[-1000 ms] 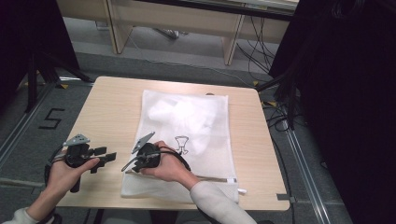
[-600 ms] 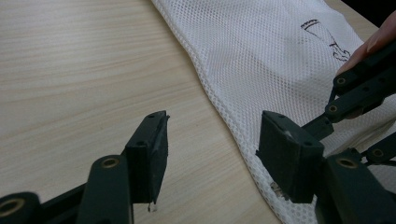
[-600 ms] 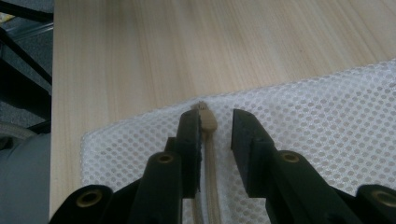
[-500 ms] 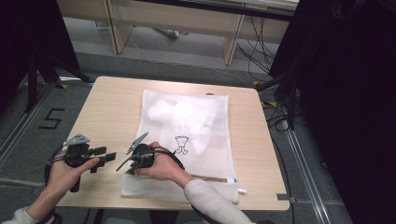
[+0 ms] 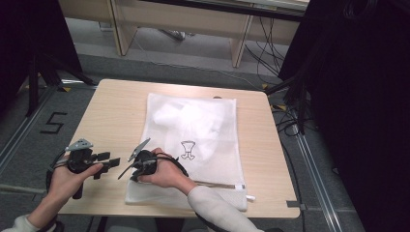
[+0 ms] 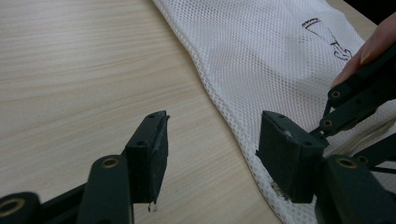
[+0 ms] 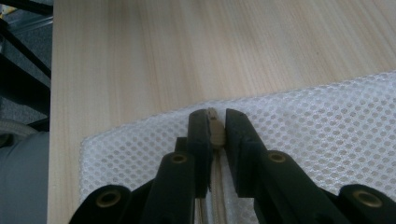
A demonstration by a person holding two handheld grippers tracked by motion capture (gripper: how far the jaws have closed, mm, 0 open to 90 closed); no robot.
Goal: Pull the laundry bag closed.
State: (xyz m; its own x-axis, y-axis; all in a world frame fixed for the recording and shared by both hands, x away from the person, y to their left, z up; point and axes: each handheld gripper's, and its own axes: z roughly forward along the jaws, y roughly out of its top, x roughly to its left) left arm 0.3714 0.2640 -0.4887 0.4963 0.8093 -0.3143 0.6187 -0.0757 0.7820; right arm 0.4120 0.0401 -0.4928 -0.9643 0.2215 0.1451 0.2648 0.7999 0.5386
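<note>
The right gripper (image 7: 215, 122) has just closed its jaws on the small zipper pull (image 7: 215, 130) at the edge of the white mesh bag (image 5: 193, 140) on the desk (image 5: 111, 111). The left gripper (image 6: 212, 154) has its jaws spread wide with nothing between them, and the bag's edge lies just under one jaw.

R gripper (image 7: 215, 126) | jaws just closed, pinching zip pull (image 7: 215, 132) | mesh bag (image 7: 327, 121) corner | wood table (image 7: 154, 51)
</note>
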